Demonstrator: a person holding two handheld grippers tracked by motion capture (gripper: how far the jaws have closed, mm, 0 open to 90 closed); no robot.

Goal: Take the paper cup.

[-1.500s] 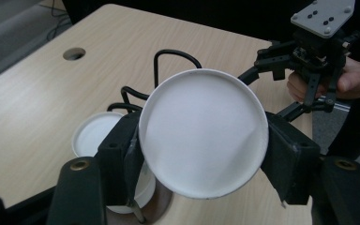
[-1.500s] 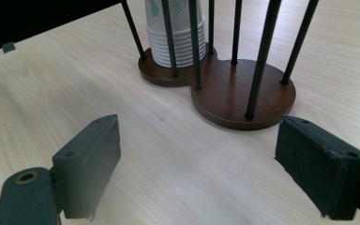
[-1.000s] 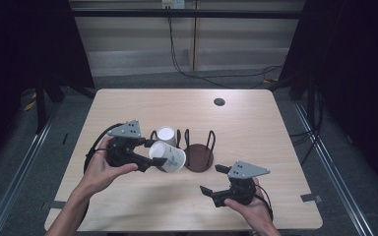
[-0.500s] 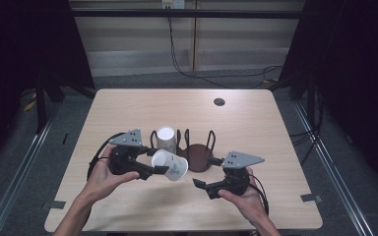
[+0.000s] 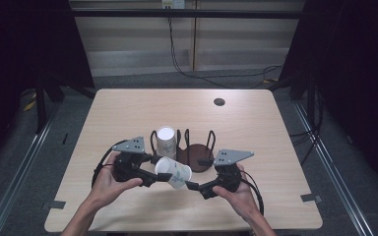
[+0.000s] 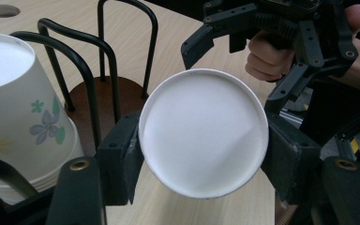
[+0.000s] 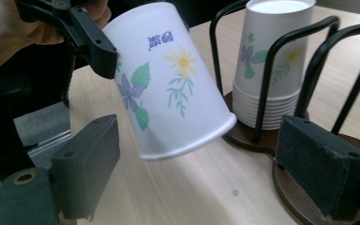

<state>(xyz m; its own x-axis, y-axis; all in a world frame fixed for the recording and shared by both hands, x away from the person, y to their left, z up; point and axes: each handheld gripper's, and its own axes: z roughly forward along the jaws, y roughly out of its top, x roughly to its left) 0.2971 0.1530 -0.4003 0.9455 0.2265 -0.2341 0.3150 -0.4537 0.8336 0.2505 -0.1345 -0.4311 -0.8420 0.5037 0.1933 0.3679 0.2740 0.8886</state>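
A paper cup (image 5: 173, 172) is held by the left claw (image 5: 158, 173) above the near-middle of the worktop (image 5: 256, 123), just in front of the wire rack (image 5: 192, 147). It is tilted, closed base toward the left claw's camera, open rim toward the right claw (image 5: 193, 186). In the left gripper view the pads are pressed on both sides of the cup (image 6: 203, 132) near its base, so the left claw (image 6: 201, 159) is shut on it. The right claw (image 7: 206, 168) stands wide, nothing between its jaws, with the cup's rim (image 7: 187, 140) just ahead of it.

The cup is judged very light, thin-walled and easily crushed; the coated paper is likely a bit slippery. The base ring and rolled rim are the stiffest parts, so hold is best taken there, with a light squeeze. A mid-wall pinch risks denting.

A stack of cups (image 5: 166, 140) sits inverted in the rack's left bay (image 7: 267, 70); the neighbouring bay's brown base (image 5: 197, 156) is bare.
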